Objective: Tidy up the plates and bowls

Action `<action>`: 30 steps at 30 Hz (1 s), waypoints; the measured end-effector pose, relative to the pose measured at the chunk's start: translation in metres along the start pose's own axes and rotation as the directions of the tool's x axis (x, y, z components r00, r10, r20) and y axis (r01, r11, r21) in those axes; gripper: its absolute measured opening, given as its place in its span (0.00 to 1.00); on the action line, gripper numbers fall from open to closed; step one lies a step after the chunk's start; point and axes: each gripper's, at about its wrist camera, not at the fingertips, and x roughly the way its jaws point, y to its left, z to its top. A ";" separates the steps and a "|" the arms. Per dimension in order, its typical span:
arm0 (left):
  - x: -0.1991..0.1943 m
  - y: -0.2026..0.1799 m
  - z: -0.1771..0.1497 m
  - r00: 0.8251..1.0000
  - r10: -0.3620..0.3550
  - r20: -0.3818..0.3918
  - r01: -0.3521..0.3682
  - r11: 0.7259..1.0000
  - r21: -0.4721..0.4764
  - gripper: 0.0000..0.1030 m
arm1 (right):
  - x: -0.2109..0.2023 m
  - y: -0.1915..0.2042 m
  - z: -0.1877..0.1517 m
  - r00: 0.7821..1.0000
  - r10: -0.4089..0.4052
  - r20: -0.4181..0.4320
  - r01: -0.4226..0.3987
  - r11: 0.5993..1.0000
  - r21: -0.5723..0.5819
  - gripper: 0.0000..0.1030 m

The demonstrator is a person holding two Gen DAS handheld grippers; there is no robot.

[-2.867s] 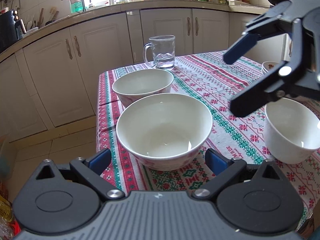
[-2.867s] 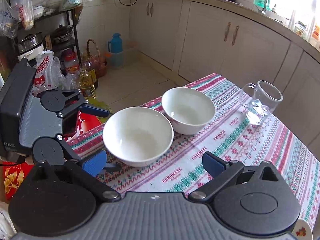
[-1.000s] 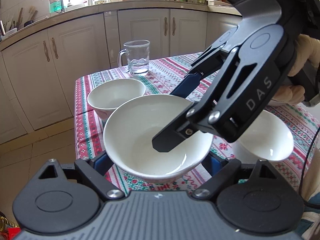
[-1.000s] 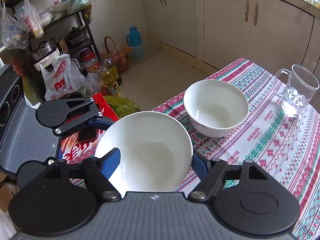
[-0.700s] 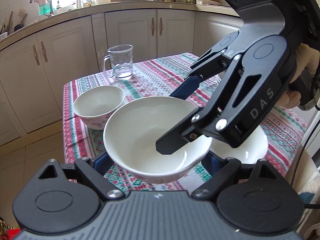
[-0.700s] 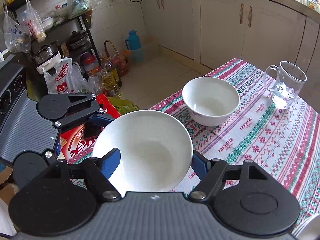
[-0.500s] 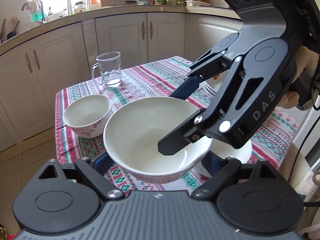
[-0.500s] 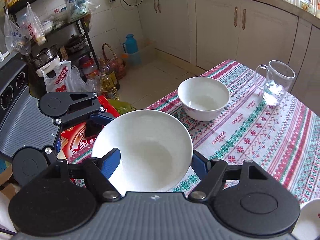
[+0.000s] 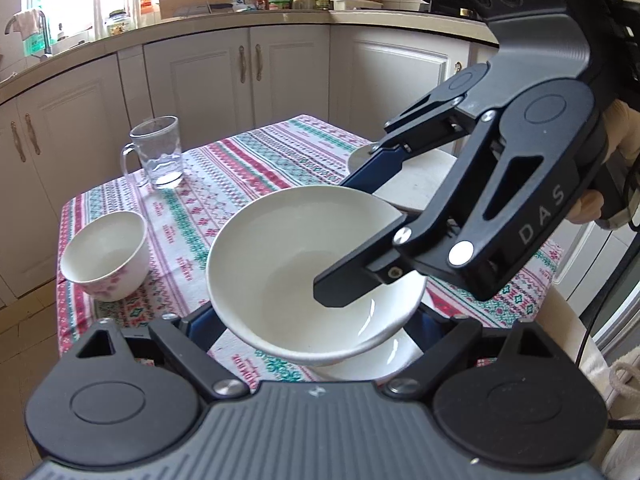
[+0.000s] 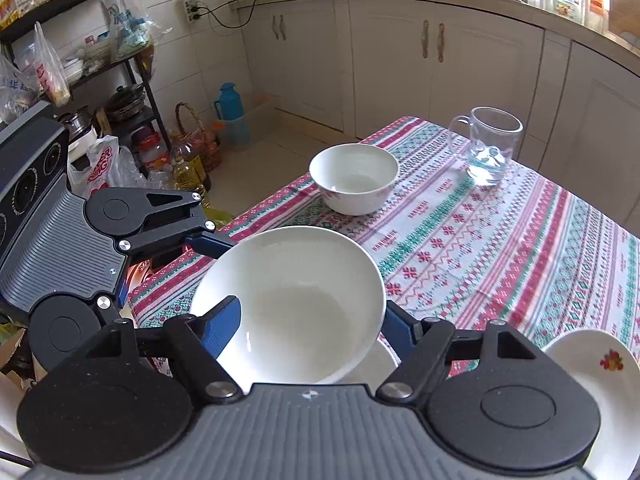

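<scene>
A large white bowl (image 9: 296, 268) (image 10: 292, 304) is held in the air between both grippers. My left gripper (image 9: 316, 324) clasps its sides, and my right gripper (image 10: 312, 320) does too, with one finger (image 9: 360, 276) lying inside the bowl. Directly under it sits another white bowl (image 9: 372, 364) (image 10: 376, 364) on the table. A smaller flowered bowl (image 9: 106, 254) (image 10: 354, 178) stands apart at the table's left corner. White plates (image 9: 416, 180) lie behind the right gripper; one flowered plate (image 10: 600, 392) shows at the right.
A glass mug (image 9: 156, 158) (image 10: 486, 146) stands at the far side of the patterned tablecloth (image 10: 500, 248). Cabinets (image 9: 288, 72) ring the room. A shelf with bags and bottles (image 10: 120, 128) stands beyond the table's left edge.
Both grippers closed on the large bowl, lifted it off the table and carried it right, over the other white bowl. The small bowl and mug stayed put.
</scene>
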 end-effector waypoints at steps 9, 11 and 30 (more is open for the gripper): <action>0.021 -0.011 -0.001 0.998 -0.029 -0.050 0.029 1.000 0.005 0.90 | -0.003 -0.014 -0.025 1.000 0.001 0.006 -0.001 0.998 0.065 0.78; 0.023 -0.013 -0.002 0.998 -0.031 -0.061 0.032 0.999 0.004 0.90 | -0.001 -0.016 -0.029 1.000 0.004 0.004 -0.005 0.997 0.075 0.78; 0.028 -0.016 -0.002 0.995 -0.049 -0.089 0.050 0.999 0.009 0.90 | 0.008 -0.026 -0.043 1.000 0.017 -0.005 -0.016 0.992 0.123 0.78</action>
